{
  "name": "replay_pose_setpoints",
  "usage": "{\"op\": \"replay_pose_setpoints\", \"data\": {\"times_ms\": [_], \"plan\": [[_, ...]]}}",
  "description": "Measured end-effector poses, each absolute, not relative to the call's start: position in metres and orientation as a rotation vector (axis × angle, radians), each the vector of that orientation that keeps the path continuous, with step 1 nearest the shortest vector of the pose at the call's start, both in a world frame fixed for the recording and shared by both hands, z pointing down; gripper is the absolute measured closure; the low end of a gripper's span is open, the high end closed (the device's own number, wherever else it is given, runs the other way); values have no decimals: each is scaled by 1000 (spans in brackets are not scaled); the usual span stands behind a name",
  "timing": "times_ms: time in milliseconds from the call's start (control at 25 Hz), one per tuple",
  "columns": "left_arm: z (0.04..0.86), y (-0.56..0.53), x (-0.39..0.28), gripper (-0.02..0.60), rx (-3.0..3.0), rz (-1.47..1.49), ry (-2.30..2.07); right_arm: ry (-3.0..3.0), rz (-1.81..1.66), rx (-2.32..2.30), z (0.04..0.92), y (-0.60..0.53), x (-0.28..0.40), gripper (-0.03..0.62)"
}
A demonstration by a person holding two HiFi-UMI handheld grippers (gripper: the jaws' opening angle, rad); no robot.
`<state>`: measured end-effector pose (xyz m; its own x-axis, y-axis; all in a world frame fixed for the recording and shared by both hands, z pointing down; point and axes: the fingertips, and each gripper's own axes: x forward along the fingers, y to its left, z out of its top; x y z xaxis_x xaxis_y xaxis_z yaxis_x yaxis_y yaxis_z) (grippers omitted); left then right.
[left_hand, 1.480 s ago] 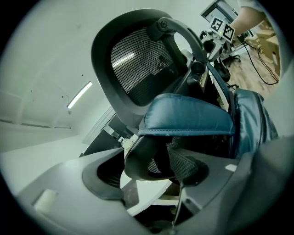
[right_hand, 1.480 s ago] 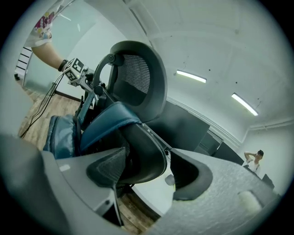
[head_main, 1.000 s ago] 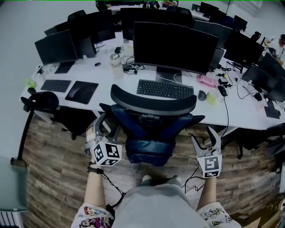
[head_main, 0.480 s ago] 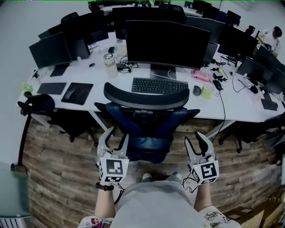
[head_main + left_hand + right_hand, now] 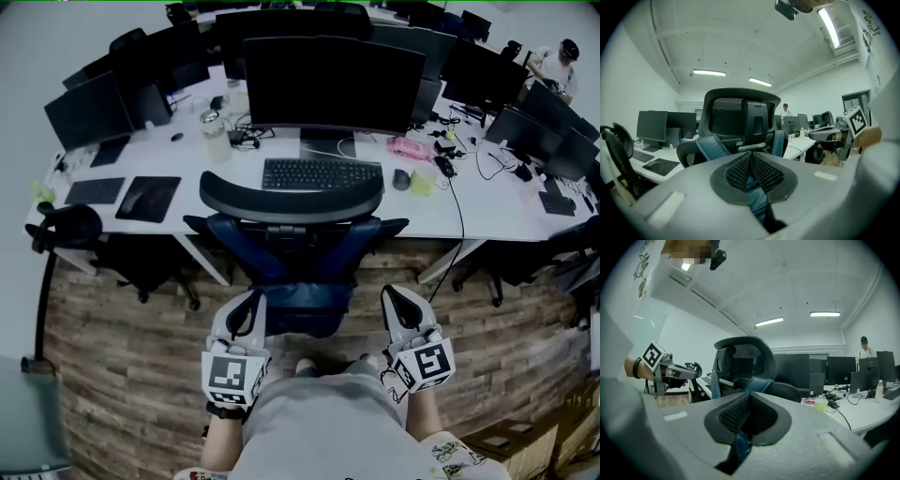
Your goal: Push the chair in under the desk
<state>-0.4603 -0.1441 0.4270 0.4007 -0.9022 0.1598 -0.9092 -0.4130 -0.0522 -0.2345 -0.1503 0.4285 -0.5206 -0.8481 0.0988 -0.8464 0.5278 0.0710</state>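
Note:
The office chair (image 5: 291, 195) has a black curved back and blue padding, and its back faces me. It stands at the white desk (image 5: 487, 211), with the top of its back over the desk edge near the keyboard (image 5: 322, 174). My left gripper (image 5: 251, 302) hangs low behind the chair's left side, shut, with nothing between the pads. My right gripper (image 5: 394, 296) is level with it on the right side, also shut and empty. Neither touches the chair. The chair back (image 5: 740, 119) fills the left gripper view beyond the left gripper (image 5: 751, 165). In the right gripper view the chair (image 5: 745, 362) lies past the right gripper (image 5: 749, 409).
A large monitor (image 5: 333, 84) stands behind the keyboard. A second black chair (image 5: 66, 225) is at the desk's left end. Cables (image 5: 459, 234) hang off the desk on the right. The floor (image 5: 122, 366) is wood plank. A person (image 5: 561, 58) sits far back right.
Both grippers went from wide open to shut. They moved inward and lower in the head view, and the chair and desk shifted left.

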Motion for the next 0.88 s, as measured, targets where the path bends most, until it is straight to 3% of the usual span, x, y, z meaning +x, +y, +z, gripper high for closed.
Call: {"op": "replay_pose_setpoints", "data": {"times_ms": [880], "plan": [[450,-126,-455,571,2537,233,-1580,-2706,172,1387,445,-136,-253,592]]}}
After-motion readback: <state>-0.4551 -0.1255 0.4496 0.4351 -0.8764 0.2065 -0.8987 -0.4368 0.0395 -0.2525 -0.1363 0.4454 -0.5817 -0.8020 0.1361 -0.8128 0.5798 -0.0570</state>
